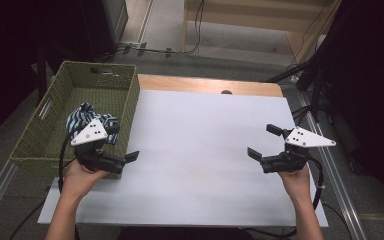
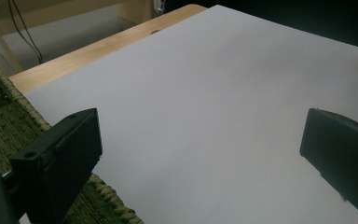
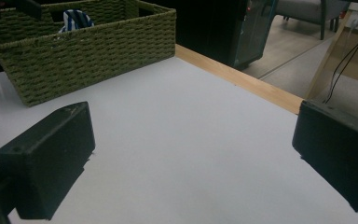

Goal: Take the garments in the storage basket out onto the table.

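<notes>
A green woven basket [image 1: 40, 145] stands at the table's left edge, with a blue-and-white striped cloth [image 1: 80, 117] lying inside it. My left gripper [image 1: 124, 142] is held at the basket's near right corner, jaws wide open and nothing between them [image 2: 200, 149]. My right gripper [image 1: 262, 141] hovers over the right side of the white sheet [image 1: 195, 135], also open and empty [image 3: 191, 154]. From the right gripper view the basket [image 3: 74, 56] stands across the sheet, and the striped cloth [image 3: 76, 19] peeks over its rim.
The white sheet covers a wooden table whose bare strip [image 1: 205, 84] runs along the far edge. Basket weave [image 2: 0, 121] lies close under the left jaw. Cables and dark stands lie on the floor beyond the table.
</notes>
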`<state>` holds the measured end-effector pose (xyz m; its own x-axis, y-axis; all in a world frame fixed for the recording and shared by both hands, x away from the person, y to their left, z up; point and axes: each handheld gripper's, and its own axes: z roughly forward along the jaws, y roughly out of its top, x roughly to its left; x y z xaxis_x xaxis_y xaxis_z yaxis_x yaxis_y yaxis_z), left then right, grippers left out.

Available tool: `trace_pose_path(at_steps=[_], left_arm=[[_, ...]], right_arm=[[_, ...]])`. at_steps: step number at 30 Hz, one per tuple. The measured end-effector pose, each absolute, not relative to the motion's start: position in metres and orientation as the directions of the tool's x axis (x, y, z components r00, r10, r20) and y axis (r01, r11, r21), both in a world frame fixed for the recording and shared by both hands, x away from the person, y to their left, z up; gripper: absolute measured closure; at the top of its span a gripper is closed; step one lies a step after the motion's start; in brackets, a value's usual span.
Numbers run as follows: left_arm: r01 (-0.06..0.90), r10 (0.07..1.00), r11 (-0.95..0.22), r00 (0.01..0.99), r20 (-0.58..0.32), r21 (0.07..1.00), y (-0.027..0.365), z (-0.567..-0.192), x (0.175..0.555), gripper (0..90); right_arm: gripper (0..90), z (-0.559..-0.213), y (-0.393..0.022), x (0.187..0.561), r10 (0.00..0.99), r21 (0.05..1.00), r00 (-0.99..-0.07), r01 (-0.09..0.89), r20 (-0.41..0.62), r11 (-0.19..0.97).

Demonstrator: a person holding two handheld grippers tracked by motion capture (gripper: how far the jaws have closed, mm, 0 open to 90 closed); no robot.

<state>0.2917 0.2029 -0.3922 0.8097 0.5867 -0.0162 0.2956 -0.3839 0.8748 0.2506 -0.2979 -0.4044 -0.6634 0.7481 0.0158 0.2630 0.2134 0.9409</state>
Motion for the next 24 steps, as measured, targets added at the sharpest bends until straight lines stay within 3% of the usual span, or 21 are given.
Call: trace_pose_path(at_steps=[14, 24], left_arm=[[0.306, 0.599, -0.345, 0.800, -0.043, 0.887, 0.210, -0.387, 0.296, 0.0], [0.294, 0.626, -0.386, 0.780, 0.014, 0.875, 0.215, -0.377, 0.295, 0.0]], right_arm=[[0.0, -0.404, -0.302, 0.249, 0.751, 0.939, -0.659, 0.277, 0.033, 0.202], [0.0, -0.403, -0.305, 0.249, 0.757, 0.939, -0.652, 0.279, 0.032, 0.200]])
